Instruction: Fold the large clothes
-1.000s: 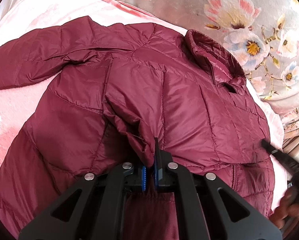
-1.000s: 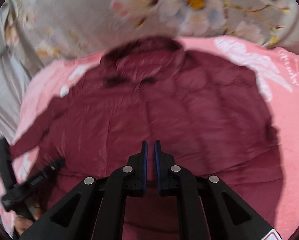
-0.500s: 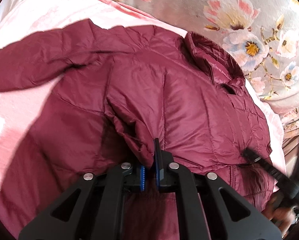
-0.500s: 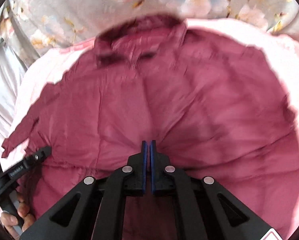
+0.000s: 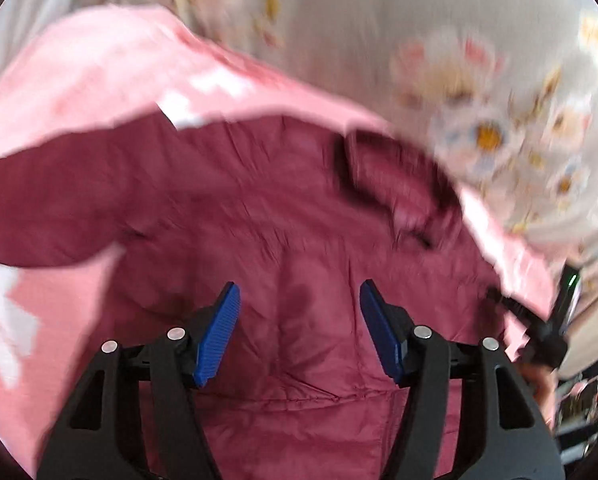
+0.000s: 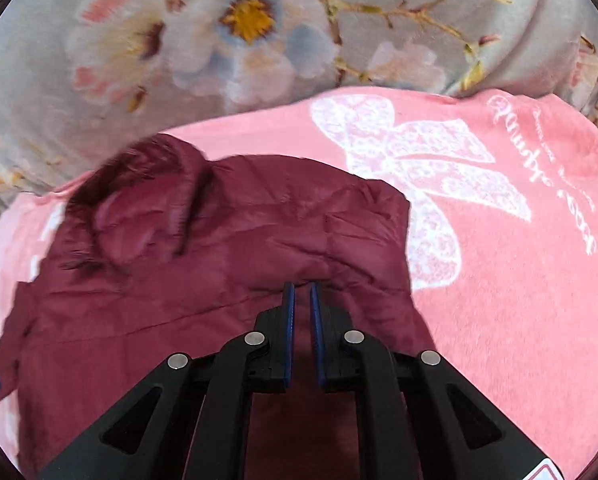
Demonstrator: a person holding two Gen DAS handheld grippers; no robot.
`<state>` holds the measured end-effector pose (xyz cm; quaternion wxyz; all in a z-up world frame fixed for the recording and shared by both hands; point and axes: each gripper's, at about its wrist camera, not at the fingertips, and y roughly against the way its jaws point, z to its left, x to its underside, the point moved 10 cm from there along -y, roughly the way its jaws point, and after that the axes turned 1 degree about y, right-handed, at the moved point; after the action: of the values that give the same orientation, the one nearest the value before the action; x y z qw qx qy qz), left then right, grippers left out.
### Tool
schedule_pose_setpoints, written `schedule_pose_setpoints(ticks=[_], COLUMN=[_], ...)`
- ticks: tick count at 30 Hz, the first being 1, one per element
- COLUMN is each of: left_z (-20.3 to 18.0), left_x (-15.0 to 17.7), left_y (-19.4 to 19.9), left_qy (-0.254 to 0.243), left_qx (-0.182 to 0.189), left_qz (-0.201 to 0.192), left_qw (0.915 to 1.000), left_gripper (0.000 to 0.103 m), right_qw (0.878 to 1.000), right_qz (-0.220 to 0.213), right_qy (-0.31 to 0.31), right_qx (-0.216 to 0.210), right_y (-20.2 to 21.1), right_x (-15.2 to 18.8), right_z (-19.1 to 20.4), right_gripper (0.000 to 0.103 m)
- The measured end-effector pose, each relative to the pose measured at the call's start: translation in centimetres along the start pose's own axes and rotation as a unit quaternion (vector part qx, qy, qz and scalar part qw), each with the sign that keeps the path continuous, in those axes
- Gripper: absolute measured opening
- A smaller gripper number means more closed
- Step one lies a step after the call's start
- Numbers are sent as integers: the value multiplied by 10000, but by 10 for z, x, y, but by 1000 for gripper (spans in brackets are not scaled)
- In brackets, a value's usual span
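Note:
A maroon puffer jacket (image 5: pixel 259 220) lies on a pink blanket (image 5: pixel 99 72), its collar (image 5: pixel 399 184) at the far right and one sleeve (image 5: pixel 59 208) stretched out to the left. My left gripper (image 5: pixel 299 320) hovers over the jacket's body; its jaws are opening, with nothing between the blue pads. In the right wrist view the jacket (image 6: pixel 219 260) has its right side pulled in over the body. My right gripper (image 6: pixel 301 292) pinches a raised fold there, its jaws just starting to part. The left wrist view is blurred.
A grey floral cover (image 6: pixel 239 40) bunches up beyond the blanket (image 6: pixel 499 280), which has a white butterfly print (image 6: pixel 419 168) to the right of the jacket. The other gripper (image 5: pixel 539 320) and a hand (image 5: pixel 539 392) show at the right edge of the left wrist view.
My left gripper let go of the jacket fold, opened wide and rose. My right gripper closed on the jacket's right side and dragged it leftward over the body, baring blanket on the right.

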<state>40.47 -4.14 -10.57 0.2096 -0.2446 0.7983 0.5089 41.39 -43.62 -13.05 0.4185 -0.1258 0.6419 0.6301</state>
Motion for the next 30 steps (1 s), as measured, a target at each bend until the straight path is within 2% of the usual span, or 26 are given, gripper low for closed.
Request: schedule_pose_setpoints(ticks=[2, 5, 7, 11, 16, 18, 19, 20, 21, 23, 25, 26, 28, 30], left_z=[0, 13, 16, 9, 11, 10, 9, 9, 13, 20, 37, 49, 72, 110], left_x=[12, 29, 35, 40, 39, 39, 38, 38, 37, 38, 40, 41, 41, 39], left_y=[-21, -43, -48, -51, -50, -51, -50, -49, -43, -27, -2, 12, 37, 63], left_qy=[-67, -36, -169, -683, -757, -779, -786, -762, -645, -398, -23, 216, 614, 1008], left_qx=[-130, -261, -284, -761, -851, -889, -904, -891, -826, -638, -465, -380, -140, -152], left_qz=[147, 293, 126, -54, -105, -121, -134, -145, -178, -239, -285, -293, -313, -355], left_qw=[9998, 9992, 9994, 9947, 9934, 9929, 9927, 9930, 9943, 9969, 9985, 9986, 9975, 9942], left_gripper=[60, 60, 59, 60, 61, 61, 61, 61, 61, 62, 67, 73, 75, 77], right_qw=[9998, 9996, 9994, 9996, 9996, 9998, 9987, 9956, 9969, 9993, 9955, 9919, 9847, 9796], right_qz=[90, 133, 86, 24, 26, 40, 12, -66, -141, -76, 36, 90, 287, 460], right_qy=[-164, -249, -315, -282, -278, -138, 70, 256, 273, 333, 729, 982, 1346, 1511], right_qx=[72, 26, -87, -47, -29, 161, 504, 904, 723, -117, -609, -795, -1073, -1240], right_y=[-9, -17, -18, -18, -20, -20, -16, -3, 11, 36, 57, 65, 74, 75], right_x=[5, 16, 19, 21, 21, 21, 20, 21, 25, 44, 74, 92, 125, 150], right_z=[-13, -27, -30, -28, -29, -26, -23, -16, 1, 49, 101, 127, 166, 194], right_gripper=[0, 0, 0, 0, 0, 0, 0, 13, 13, 13, 13, 13, 13, 13])
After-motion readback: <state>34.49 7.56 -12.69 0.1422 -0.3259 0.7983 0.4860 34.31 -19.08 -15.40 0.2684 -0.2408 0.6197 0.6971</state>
